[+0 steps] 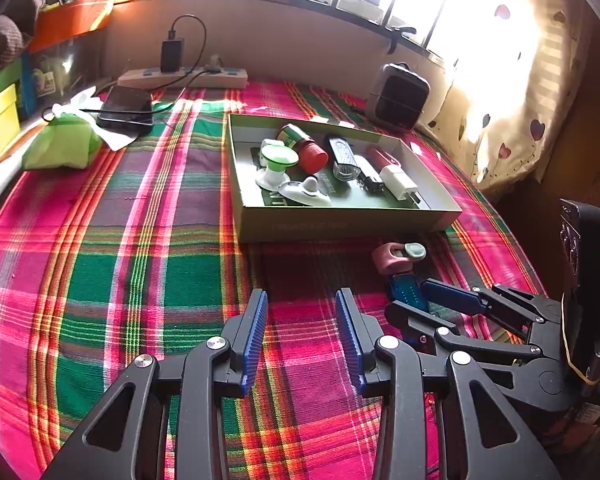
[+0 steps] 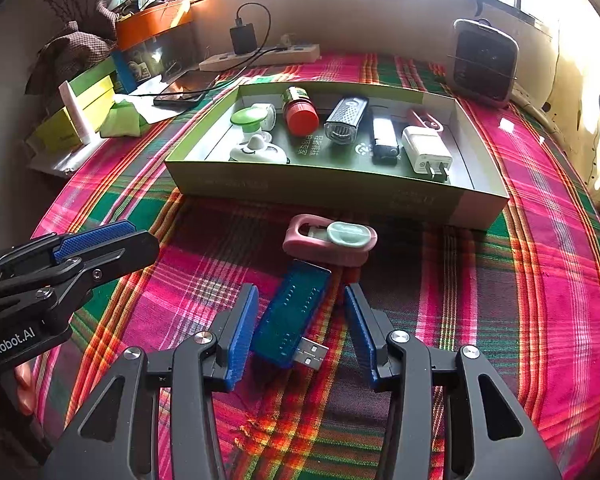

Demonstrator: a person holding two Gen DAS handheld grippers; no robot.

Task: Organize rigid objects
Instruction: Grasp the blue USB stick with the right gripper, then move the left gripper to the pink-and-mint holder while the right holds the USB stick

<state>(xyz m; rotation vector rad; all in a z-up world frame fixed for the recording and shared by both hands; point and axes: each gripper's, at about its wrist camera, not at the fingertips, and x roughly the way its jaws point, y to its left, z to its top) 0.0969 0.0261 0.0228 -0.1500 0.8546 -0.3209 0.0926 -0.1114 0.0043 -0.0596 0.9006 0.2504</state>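
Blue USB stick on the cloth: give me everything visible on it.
The blue USB stick is a flat, translucent blue plastic block with rows of small dots on top and a bare metal plug at its near end. It lies flat and angled on the plaid cloth, between the right gripper fingers, which stand apart from it. Its far end nears the pink clip; contact unclear.

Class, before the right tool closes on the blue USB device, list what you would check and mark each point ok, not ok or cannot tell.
1. Blue USB device lies between the right tool's pads: ok.
2. Pads not yet pressing on it: ok.
3. Pink clip clear of the blue device: cannot tell, they look very close.
4. Left tool empty and off to the side: ok.
5. Free floor in the green box for the device: ok.
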